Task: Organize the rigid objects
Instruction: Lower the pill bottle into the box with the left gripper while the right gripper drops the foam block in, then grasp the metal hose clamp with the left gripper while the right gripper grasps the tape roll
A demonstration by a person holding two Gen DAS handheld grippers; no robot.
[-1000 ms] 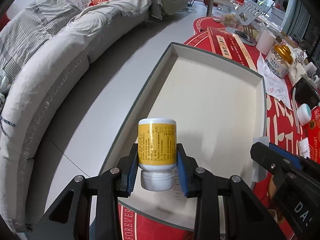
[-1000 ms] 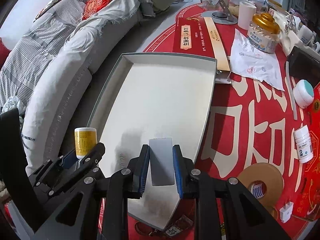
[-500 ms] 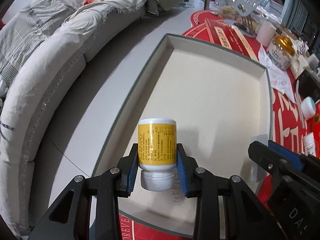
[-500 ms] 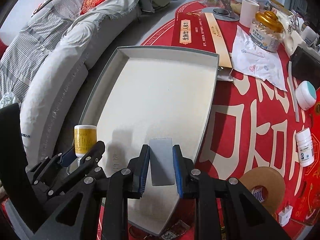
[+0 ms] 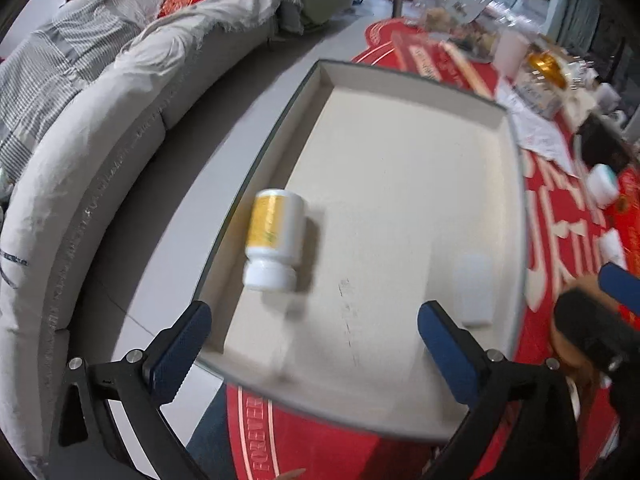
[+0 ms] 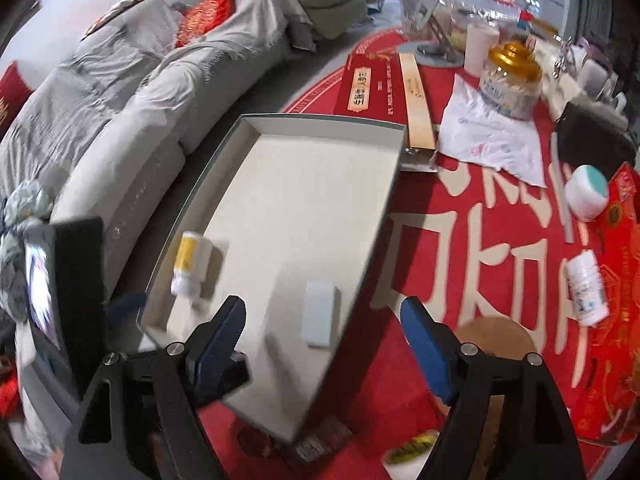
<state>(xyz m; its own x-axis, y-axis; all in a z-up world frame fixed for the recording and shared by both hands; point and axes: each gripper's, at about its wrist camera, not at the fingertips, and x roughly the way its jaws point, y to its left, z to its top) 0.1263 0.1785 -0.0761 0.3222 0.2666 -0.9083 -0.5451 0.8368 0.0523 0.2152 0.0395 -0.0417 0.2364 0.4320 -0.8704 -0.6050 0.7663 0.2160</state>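
This looks like the release step: both grippers' jaws are opening with nothing between them, the left gripper [image 5: 314, 336] spread wide and the right gripper [image 6: 322, 332] well parted. The bottle [image 5: 274, 238] lies on its side inside the tray [image 5: 404, 80] by its sofa-side wall, and the white block [image 6: 319, 314] lies flat inside near the tray's opposite wall. Next, I judge, each hand must back clear and reach for something outside the tray, perhaps the small white bottle [image 6: 587, 294] on the red cloth [image 6: 472, 240].
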